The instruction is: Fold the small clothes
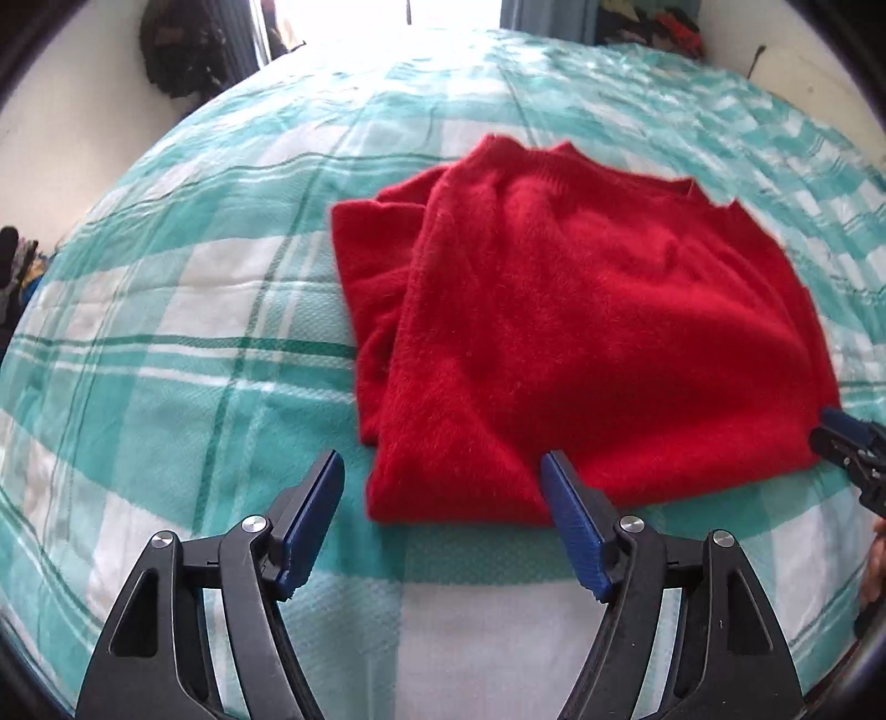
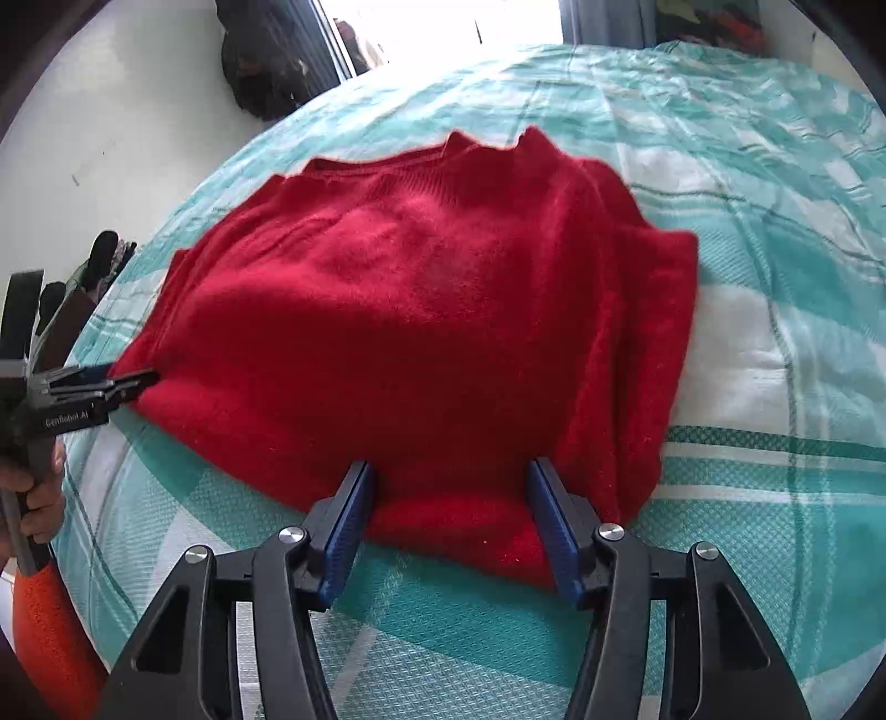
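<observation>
Left wrist view — item one: red fuzzy sweater (image 1: 581,332), lying flat on a teal-and-white checked bedspread (image 1: 166,332), sleeves already turned in over the body, collar at the far side, hem nearest the cameras. By this layout the garment seems partly folded; a bottom-to-top fold looks like the remaining step.

Item two: left gripper (image 1: 443,476), fingers spread wide, straddling the near left corner of the hem. The right-hand blue pad (image 1: 573,520) overlaps the hem edge; the other pad sits over bare bedspread. Nothing is pinched. The placement suggests a corner about to be taken.

Item three: right gripper (image 2: 451,487), seen from its own wrist view, fingers likewise spread, both pads set against the hem with red fabric between them — not squeezed. Its position at the opposite end of the hem would let both corners lift together and keep the fold square.

Item four: writing. On the left gripper's body, visible at the left edge of the right wrist view, white lettering reads "GenRobot.AI" (image 2: 66,422). No tag or label is visible on the sweater.

Item five: surroundings. Bright window (image 1: 398,16) beyond the bed; a dark bag (image 1: 183,50) hangs on the wall to the left.
</observation>
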Available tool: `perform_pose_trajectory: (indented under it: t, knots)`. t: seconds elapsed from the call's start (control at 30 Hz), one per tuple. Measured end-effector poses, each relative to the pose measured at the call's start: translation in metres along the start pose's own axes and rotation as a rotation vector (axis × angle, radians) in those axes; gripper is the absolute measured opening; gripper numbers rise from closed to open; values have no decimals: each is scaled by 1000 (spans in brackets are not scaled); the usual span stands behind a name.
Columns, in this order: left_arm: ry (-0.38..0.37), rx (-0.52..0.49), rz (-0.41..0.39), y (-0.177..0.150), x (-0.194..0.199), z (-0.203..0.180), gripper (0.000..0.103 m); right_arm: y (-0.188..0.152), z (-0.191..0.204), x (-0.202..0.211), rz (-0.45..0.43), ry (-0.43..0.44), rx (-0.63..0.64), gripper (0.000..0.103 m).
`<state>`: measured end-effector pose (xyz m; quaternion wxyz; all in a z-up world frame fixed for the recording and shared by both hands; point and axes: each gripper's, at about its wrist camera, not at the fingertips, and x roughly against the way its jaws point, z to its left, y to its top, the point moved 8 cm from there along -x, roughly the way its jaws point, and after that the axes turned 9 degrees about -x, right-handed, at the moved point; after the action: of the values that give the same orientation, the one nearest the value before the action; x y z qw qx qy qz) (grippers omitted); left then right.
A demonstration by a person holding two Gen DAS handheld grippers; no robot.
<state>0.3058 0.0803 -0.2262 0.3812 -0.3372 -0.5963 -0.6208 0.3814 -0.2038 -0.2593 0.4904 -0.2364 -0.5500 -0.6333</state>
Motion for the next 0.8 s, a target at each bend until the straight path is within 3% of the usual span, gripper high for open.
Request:
perform_pose_trajectory:
  t: [0.07, 0.1, 0.13, 0.17, 0.23, 0.37, 0.43, 0.5, 0.6, 0.8]
  knots:
    - [17, 45, -59, -11, 26, 13, 88, 1, 5, 29, -63, 20, -34, 59]
    - [48, 62, -86, -19, 37, 22, 95, 0, 6, 47, -115, 41, -36, 67]
    - [83, 71, -104, -27, 44, 32, 96, -3, 5, 64, -166, 28, -32, 73]
    - [119, 73, -109, -36, 48, 41, 96, -8, 0, 79, -213, -9, -29, 82]
    - [180, 86, -83, -51, 44, 59, 96, -23, -20, 100, -283, -109, -50, 87]
    - [248, 130, -39, -77, 21, 82, 96, -57, -70, 106, -253, -239, -150, 87]
    - [218, 157, -25, -92, 8, 90, 103, -72, -96, 100, -221, -288, -194, 87]
    - [166, 201, -46, -96, 1, 95, 102, -92, -121, 87, -161, -317, -242, 99]
    - [139, 219, -50, -96, 0, 96, 102, -104, -132, 83, -207, -262, -245, 103]
    - [142, 208, -63, -96, 0, 93, 102, -107, -133, 82, -236, -267, -234, 103]
